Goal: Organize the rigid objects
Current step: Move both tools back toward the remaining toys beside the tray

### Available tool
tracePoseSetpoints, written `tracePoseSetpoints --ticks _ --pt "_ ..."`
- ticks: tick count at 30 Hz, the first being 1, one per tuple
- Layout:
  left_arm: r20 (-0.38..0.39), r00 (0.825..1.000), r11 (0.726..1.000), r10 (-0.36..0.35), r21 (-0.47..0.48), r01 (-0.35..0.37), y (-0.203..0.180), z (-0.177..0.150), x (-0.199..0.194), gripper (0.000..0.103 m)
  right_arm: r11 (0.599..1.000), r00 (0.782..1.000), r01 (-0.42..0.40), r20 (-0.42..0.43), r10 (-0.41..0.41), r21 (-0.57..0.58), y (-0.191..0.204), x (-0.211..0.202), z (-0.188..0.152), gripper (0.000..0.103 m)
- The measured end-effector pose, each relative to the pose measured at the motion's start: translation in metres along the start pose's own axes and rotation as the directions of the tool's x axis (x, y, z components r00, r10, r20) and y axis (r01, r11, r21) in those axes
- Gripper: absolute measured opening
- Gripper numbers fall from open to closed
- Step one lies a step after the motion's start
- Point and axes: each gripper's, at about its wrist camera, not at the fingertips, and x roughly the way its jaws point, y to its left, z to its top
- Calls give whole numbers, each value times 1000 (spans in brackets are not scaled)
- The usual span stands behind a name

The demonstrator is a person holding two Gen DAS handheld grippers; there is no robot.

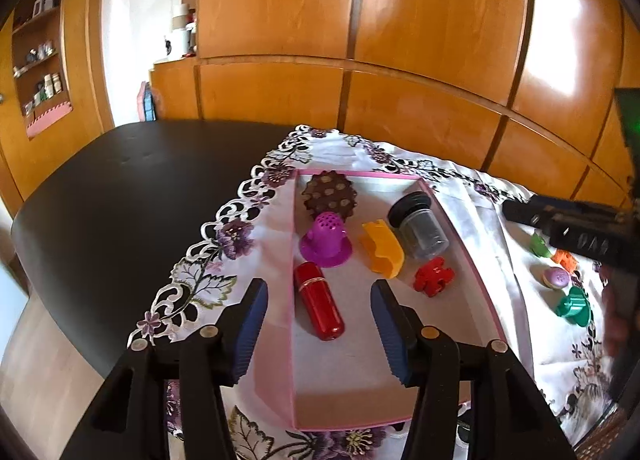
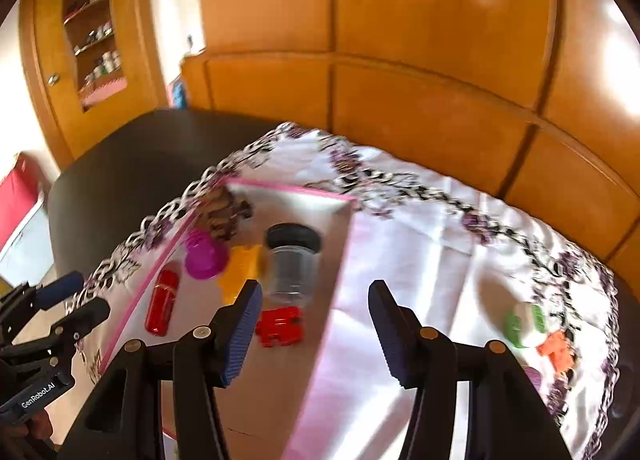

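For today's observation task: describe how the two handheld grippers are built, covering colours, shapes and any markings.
Both are black plastic frames with round brass-coloured rivets. The left gripper and right gripper each carry two fingers faced with ribbed dark-blue pads. Seen from the right wrist camera, the left gripper's body bears white lettering, "GenRobot.AI". No cables or sleeves show.

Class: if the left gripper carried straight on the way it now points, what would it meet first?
Probably the red capsule lying in the pink tray: it sits just ahead between the open jaws of the left gripper, towards the left finger. Depth is uncertain.
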Motion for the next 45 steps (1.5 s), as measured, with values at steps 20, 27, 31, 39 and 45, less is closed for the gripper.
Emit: tracePoseSetpoints --ticks 20,27,31,39,45 --pt "13 997 977 -72 201 68 -82 13 -3 55 770 866 462 -35 -499 440 -260 -70 -89 56" --pt "-7 994 958 -107 265 105 -127 13 6 55 685 880 434 -111 -463 585 -299 -66 -113 56" --pt "-30 990 943 -139 301 142 -154 9 11 55 688 899 407 -130 -418 601 -303 -60 -115 56" --pt "-74 980 900 -185 387 199 -199 -2 17 55 671 904 393 -130 -408 628 -306 -65 -119 56" --pt "-86 975 879 -205 421 222 -221 -6 20 55 649 906 381 -126 -404 658 -312 -69 -121 56"
